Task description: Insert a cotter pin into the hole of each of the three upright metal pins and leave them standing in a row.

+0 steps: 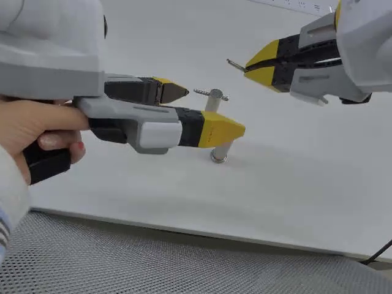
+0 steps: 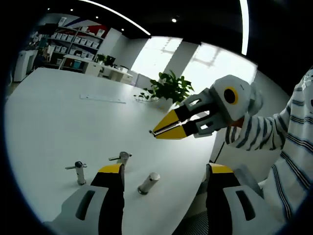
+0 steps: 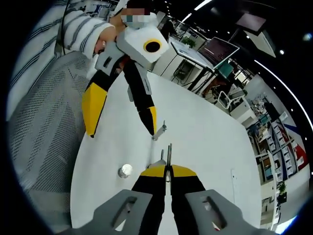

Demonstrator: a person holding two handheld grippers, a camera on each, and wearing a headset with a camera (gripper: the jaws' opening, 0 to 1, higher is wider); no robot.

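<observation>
The worktop (image 2: 49,107) is a smooth, matte white slab. Three short, cylindrical metal pins of bright steel, each with a wider flat foot, stand on it near its front edge. In the left gripper view, the far-left pin (image 2: 79,172) and the middle pin (image 2: 123,158) each carry a thin wire cotter pin running crosswise through the top, roughly level with the worktop. The third pin (image 2: 148,182), nearest the camera, has a bare, flat round top. It looks tilted there, but the lens bends the view and I cannot tell whether it really leans.

The left gripper (image 2: 166,169) has grey plastic arms ending in yellow wedge-shaped tips. Its jaws are spread wide with nothing between them, and they hang above the worktop just in front of the pins. In the head view a hand (image 1: 30,128) grips its dark handle, and its lower yellow jaw hides the middle of one cross-pinned pin.

The right gripper (image 3: 167,170) has its yellow jaws pressed together on one end of a slim, straight steel cotter pin (image 3: 169,155). The cotter pin's long axis continues the line of the jaws, its free end pointing forward out of the tips. In the head view it is in the air above and to the right of the pins, pointing leftward, clear of them.
</observation>
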